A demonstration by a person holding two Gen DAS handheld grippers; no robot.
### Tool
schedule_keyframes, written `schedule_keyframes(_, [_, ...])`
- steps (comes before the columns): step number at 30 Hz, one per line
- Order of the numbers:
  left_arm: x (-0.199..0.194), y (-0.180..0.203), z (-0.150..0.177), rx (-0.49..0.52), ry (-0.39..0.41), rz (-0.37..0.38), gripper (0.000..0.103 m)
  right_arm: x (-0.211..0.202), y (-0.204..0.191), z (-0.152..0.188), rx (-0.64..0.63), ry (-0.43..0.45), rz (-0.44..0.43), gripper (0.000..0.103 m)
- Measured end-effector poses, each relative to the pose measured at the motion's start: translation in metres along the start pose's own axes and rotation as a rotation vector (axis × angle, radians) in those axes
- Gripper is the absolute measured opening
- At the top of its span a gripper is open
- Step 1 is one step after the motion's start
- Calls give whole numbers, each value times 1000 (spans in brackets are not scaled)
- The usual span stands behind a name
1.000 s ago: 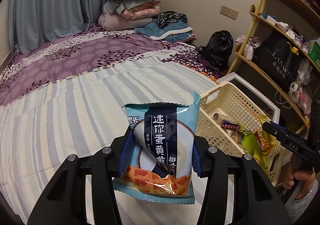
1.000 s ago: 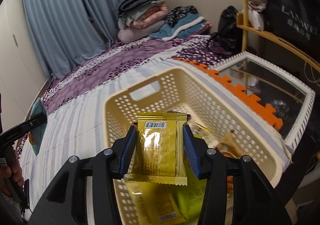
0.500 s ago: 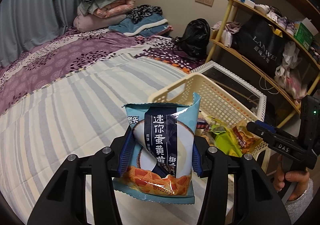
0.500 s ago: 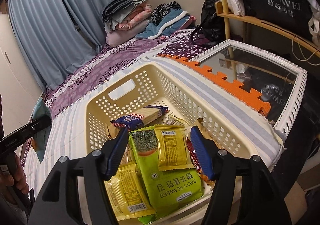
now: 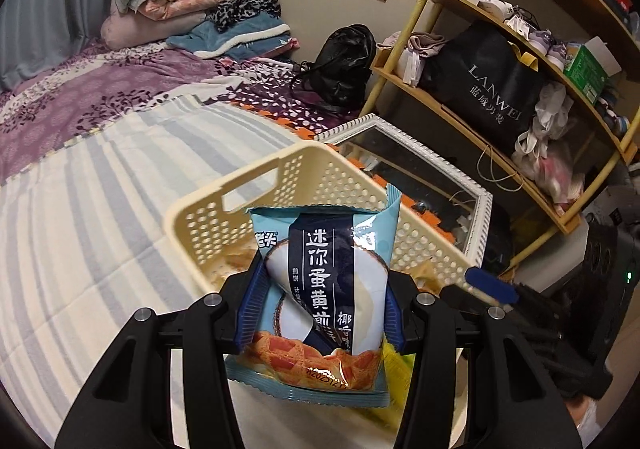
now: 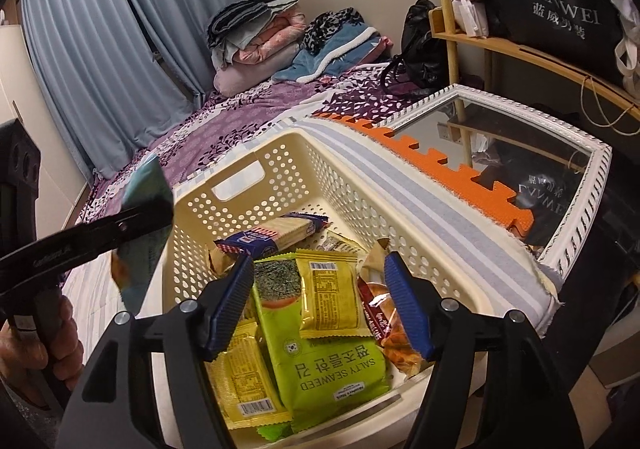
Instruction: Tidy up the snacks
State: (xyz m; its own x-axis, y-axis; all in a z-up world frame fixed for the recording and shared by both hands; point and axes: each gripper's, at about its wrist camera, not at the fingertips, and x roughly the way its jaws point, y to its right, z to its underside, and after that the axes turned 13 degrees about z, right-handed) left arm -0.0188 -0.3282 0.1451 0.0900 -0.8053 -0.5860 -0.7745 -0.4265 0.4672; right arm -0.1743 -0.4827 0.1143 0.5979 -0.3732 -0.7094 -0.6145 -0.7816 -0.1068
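The left gripper (image 5: 320, 305) had its blue ribbed pads clamped on both sides of a light-blue foil snack bag with a dark navy label strip (image 5: 324, 301), the bag standing upright between the jaws, its crimped top edge above them and its bottom seam hanging below. Just beyond the jaws stood the cream perforated plastic basket (image 5: 280, 185) on the grey-and-white striped blanket (image 5: 100, 209), its handle slot behind the bag's top.

Over on the other side, the right gripper (image 6: 320, 305) had just been opening, and its jaws stood spread with nothing pinched. Directly between and below the pads, down in the basket (image 6: 352, 185), lay a small yellow foil sachet with a barcode (image 6: 330, 295), resting on a large lime-green seaweed pack (image 6: 332, 361). Left of the jaws sat another yellow packet (image 6: 244, 377); ahead of them, a blue-ended biscuit pack (image 6: 276, 235); by the right pad, a red-brown wrapper (image 6: 390, 323). Far left of the jaws, a hand (image 6: 38, 349) gripped the other tool, which held the blue bag (image 6: 142, 233) beside the basket's rim.
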Motion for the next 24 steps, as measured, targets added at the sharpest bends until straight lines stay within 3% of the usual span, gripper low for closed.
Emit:
schedule_keyframes(3, [10,1,0,-34,4,30,58,-2,-4,-7,-37,1,13,67])
schedule_keyframes(5, [11,0,1,-52,14,24,81,-6,-6,-11,-52,16,17,67])
schedule_keyframes(10, [-1,-2,-2,-42,39,-21,93,-11,-12,-12,-47,33,13,69])
schedule_keyframes(16, [-25,-3,-3,-9,77,-93,99,-14,-22,-10,-50,23,-3,69])
schedule_keyframes(24, [-44,3,7,63,78,-189,100,-30,-27,-10,-39,59,11,86])
